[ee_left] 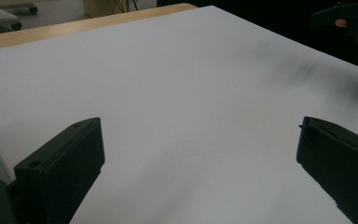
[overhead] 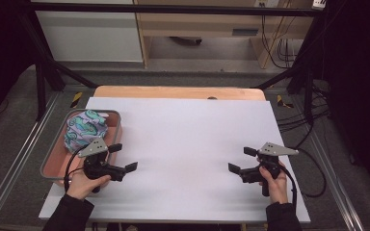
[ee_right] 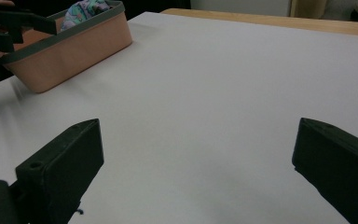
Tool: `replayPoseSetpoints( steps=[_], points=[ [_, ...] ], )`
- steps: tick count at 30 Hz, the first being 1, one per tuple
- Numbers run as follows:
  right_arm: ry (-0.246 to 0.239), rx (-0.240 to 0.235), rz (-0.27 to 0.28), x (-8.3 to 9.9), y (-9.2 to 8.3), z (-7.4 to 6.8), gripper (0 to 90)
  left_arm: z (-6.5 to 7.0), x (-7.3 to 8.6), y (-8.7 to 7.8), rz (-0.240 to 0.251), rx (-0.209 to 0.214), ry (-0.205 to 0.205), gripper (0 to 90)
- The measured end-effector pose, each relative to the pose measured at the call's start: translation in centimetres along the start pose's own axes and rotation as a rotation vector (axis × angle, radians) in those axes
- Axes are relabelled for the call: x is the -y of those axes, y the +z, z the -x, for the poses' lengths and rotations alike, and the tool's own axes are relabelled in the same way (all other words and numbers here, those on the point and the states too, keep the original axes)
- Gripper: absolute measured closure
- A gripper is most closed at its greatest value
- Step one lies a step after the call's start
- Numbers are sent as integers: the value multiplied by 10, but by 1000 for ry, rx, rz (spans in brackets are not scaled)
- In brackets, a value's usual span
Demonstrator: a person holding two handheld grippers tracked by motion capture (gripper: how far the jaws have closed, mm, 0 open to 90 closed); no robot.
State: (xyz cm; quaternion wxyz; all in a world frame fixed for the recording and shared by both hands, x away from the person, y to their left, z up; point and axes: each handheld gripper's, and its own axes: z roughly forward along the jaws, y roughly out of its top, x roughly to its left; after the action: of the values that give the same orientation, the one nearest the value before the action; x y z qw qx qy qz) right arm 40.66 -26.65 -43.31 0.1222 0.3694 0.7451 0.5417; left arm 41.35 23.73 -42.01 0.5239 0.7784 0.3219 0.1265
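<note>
A: Teal and lilac swirls cover the bundled cloth (overhead: 85,129) in the high view; it sits crumpled in the far half of the salmon basket (overhead: 53,161) with the grey rim, at the left edge of the white worktop (overhead: 183,144)

B: And the hands?

A: The left gripper (overhead: 123,157) hovers just beside the basket's near right corner, fingers spread wide with nothing between them. The right gripper (overhead: 242,160) is well apart, near the right edge, fingers equally wide and empty. Its grey plate and the hand hide part of its body

B: The left gripper view?

A: Two black fingers (ee_left: 60,172) stand far apart over bare white worktop. The other gripper is a dark shape cut off at the top right corner, hard to make out

B: The right gripper view?

A: Wide black fingers (ee_right: 63,170) again, empty. The basket (ee_right: 74,51) stands at upper left, and the cloth (ee_right: 86,9) peeks over its rim, cropped by the frame. The left gripper, cut off at the far left edge, hangs just before it
</note>
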Motion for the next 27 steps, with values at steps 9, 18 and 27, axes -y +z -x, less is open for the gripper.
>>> replayPoseSetpoints(
  steps=[9,18,27],
  points=[
    [1,1,-3,0,0,0,24,1,-2,-2,0,-5,0,3],
    [2,-1,-4,1,0,0,24,1,-5,-4,1,-8,-2,3],
    [3,0,-6,1,1,0,24,3,-11,-10,-5,-17,0,3]
  ],
)
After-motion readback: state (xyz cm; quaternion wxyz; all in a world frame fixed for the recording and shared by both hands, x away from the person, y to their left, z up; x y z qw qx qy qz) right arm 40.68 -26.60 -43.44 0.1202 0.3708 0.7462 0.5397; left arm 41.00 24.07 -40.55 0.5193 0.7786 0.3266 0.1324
